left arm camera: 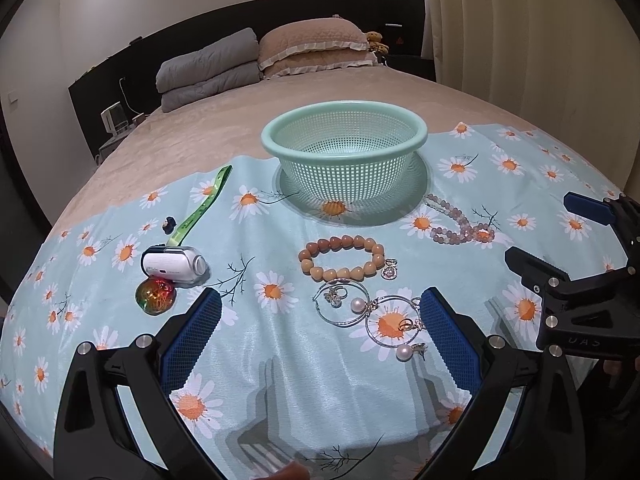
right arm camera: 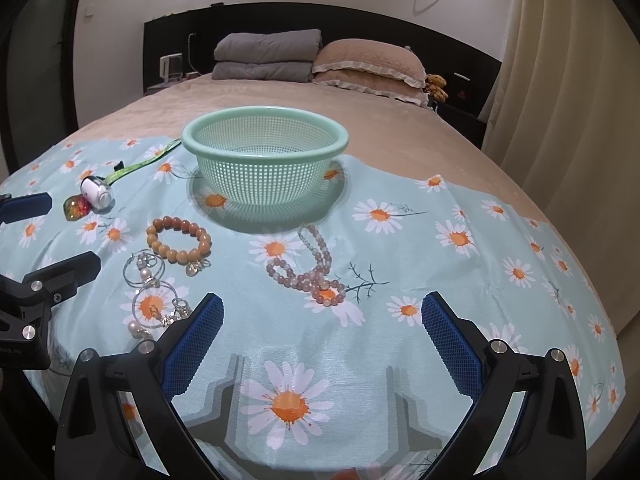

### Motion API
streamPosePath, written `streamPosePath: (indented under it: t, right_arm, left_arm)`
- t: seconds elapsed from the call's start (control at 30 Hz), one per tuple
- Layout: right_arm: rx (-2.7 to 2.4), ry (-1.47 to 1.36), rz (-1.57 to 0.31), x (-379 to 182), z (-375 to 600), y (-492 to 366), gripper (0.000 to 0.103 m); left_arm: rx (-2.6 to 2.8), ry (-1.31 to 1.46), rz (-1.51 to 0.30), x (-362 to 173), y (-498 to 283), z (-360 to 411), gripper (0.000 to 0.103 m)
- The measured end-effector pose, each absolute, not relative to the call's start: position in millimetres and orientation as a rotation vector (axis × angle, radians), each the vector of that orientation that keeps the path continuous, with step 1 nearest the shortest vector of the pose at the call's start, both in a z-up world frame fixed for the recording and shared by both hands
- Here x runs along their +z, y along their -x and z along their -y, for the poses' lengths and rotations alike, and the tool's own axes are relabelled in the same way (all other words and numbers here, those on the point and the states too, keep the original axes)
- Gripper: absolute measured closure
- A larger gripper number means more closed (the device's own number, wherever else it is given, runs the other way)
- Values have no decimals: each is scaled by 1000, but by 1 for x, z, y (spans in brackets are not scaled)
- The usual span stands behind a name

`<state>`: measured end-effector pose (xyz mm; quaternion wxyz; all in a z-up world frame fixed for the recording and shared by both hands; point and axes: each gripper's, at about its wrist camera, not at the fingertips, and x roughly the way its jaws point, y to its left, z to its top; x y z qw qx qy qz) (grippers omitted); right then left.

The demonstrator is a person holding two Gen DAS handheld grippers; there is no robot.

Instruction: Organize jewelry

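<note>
Left hand-held gripper (left arm camera: 320, 320): jaws spread wide, nothing between them; it hangs low over the near edge of the daisy-print cloth (left arm camera: 280, 380), presumably so the jewelry ahead stays in full sight before a pick
Right hand-held gripper (right arm camera: 322, 320): likewise wide open and empty, poised over bare cloth just short of the pink strand, which looks like its likeliest first target
Hoop earrings (left arm camera: 360, 312): two thin wire hoops with pearl drops, overlapping one another, nearest the left hand-held gripper and close by its right finger; flat and fine, so probably the hardest pieces to pinch
Amber bead bracelet (left arm camera: 342, 258): closed loop lying flat just beyond the hoops, a small silver charm (left arm camera: 389, 270) at its right side
Pink bead strand (right arm camera: 308, 272): loosely looped on the cloth, to the right of the bracelet and near the basket's foot
Clutter at left: white cylindrical device (left arm camera: 174, 266) touching an iridescent disc (left arm camera: 155, 295), with a green strap (left arm camera: 200, 208) behind; set apart from the jewelry
Mesh basket (left arm camera: 344, 160): mint green, upright, empty, centred behind all the pieces; evidently the receptacle, placed within equal reach of both grippers
Bed (left arm camera: 240, 120): carries the cloth; folded grey quilt and pillows at the far end
Progress: judged not yet begun, no piece in the basket
</note>
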<state>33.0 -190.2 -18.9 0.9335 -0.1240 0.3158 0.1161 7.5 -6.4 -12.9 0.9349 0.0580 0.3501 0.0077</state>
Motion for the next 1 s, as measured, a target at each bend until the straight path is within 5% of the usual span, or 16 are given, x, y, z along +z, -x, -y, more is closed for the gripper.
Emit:
streamPosePath:
  t: [1.0]
  right_arm:
    - [250,266,-659,-21,187,-34,8]
  left_arm:
    - [17,-118,-728,-15,-10,5,6]
